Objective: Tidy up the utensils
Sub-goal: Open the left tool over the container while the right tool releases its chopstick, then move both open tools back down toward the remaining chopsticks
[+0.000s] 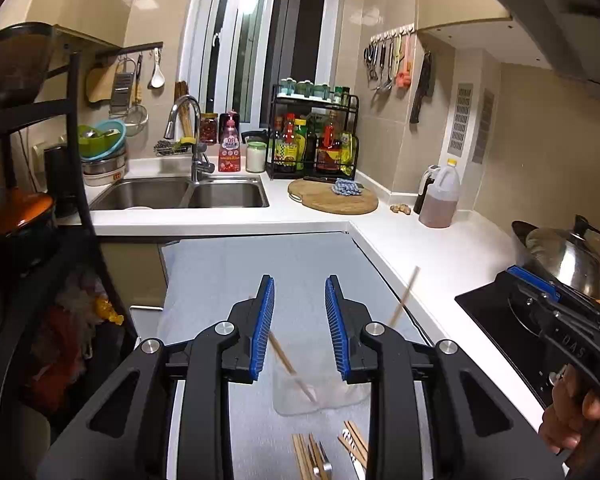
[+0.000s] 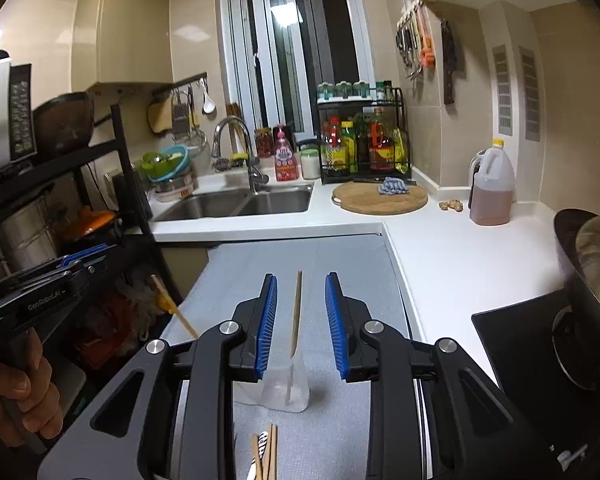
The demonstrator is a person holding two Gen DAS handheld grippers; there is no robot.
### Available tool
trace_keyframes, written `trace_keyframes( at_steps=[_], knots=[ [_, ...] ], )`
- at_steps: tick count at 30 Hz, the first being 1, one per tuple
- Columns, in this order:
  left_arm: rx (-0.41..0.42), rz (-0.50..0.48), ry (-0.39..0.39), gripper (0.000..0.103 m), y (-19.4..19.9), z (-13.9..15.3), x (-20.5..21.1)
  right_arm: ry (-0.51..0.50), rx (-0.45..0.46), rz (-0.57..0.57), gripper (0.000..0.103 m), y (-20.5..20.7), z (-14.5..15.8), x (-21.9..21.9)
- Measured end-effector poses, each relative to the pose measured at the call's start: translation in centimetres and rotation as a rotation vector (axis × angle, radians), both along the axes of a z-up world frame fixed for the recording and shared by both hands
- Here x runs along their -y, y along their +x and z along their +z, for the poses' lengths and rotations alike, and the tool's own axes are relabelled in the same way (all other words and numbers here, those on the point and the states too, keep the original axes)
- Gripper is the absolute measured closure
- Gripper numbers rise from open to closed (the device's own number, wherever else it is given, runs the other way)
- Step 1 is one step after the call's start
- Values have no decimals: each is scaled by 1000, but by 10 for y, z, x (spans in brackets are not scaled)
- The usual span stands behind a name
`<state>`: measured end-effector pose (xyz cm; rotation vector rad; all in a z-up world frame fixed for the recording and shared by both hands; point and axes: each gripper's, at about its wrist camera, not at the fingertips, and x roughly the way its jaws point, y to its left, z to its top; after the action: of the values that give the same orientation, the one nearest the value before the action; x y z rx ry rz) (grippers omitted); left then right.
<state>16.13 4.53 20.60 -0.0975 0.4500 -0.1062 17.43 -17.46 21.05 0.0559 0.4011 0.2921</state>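
Note:
A clear plastic cup [image 1: 320, 394] stands on the grey mat [image 1: 236, 276], also in the right wrist view [image 2: 286, 390]. Two wooden chopsticks lean in it: one [image 1: 290, 364] tilts left, the other [image 1: 405, 296] tilts right; the right wrist view shows one upright [image 2: 297, 312] and one leaning left [image 2: 174, 306]. Loose chopsticks and a fork [image 1: 320, 458] lie in front of the cup, also in the right wrist view [image 2: 266, 456]. My left gripper [image 1: 300, 328] is open above the cup. My right gripper [image 2: 301, 326] is open over the cup, empty.
A double sink [image 1: 180, 194] and faucet sit at the back. A round wooden board [image 1: 332, 200], a sauce rack [image 1: 314, 140] and an oil jug [image 1: 440, 196] stand on the white counter. A wok with lid [image 1: 564, 256] sits on the black hob at right. A black shelf [image 1: 32, 200] stands left.

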Motion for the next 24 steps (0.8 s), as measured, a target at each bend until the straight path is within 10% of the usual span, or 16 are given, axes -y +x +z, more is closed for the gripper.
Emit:
trace_keyframes(
  at_steps=[14,16,24],
  knots=[
    [-22,30,-8,77,-109,-90,0,-37,-18,30,84,-111,-90,4],
    [-40,29,-20,80,-116,-107,1,-31,-50,42,97,-115,-109,4],
    [-158,51,-76,83,-147,-187,9,-19,-228,94,97,-121,-201,3]
  ],
)
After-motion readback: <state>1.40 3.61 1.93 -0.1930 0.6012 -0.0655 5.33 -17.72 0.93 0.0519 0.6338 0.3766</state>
